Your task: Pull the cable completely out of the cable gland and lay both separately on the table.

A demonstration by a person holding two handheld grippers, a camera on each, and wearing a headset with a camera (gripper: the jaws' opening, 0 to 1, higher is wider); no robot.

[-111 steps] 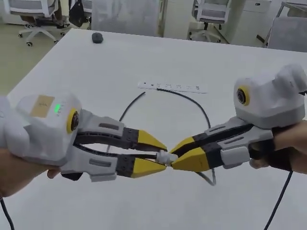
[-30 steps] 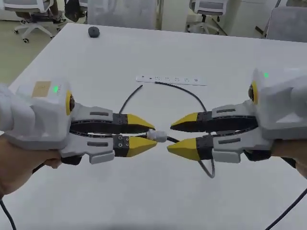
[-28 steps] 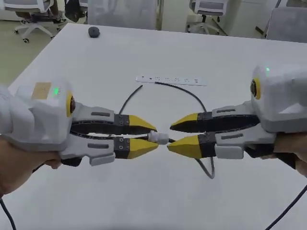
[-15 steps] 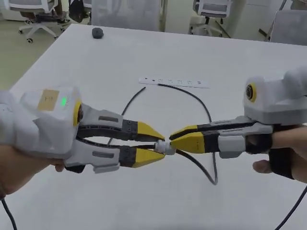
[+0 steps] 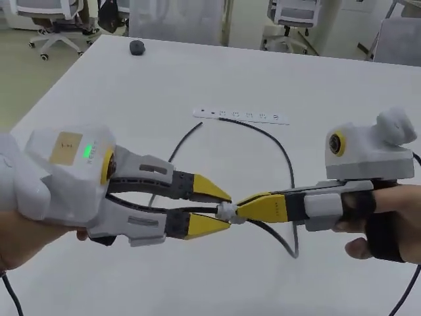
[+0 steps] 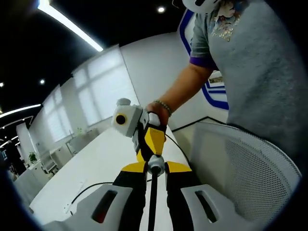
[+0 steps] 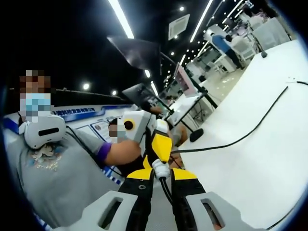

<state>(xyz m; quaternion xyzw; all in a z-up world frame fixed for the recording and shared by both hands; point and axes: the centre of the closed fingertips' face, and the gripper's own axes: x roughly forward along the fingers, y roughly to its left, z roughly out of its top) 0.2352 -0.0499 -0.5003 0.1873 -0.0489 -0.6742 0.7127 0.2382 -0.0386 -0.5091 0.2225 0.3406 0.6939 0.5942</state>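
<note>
Above the white table (image 5: 99, 112), a small white cable gland (image 5: 226, 211) hangs between both grippers. My left gripper (image 5: 222, 209) comes from the left, and its yellow tips pinch the gland (image 6: 155, 164). The black cable (image 5: 284, 158) runs back between its jaws. My right gripper (image 5: 242, 207) comes from the right, rolled on its side. It is shut on the cable right behind the gland (image 7: 160, 168). From there the cable sags to the table, loops far out and ends with a free end near the middle.
A white power strip (image 5: 240, 116) lies beyond the cable loop. A small dark object (image 5: 137, 47) sits at the table's far left corner. Office chairs (image 5: 289, 16) stand behind the far edge. A person in a grey shirt (image 6: 250, 72) holds the grippers.
My right gripper was open a second ago; it has rolled onto its side and shut on the cable at the gland. The left gripper keeps its hold.
</note>
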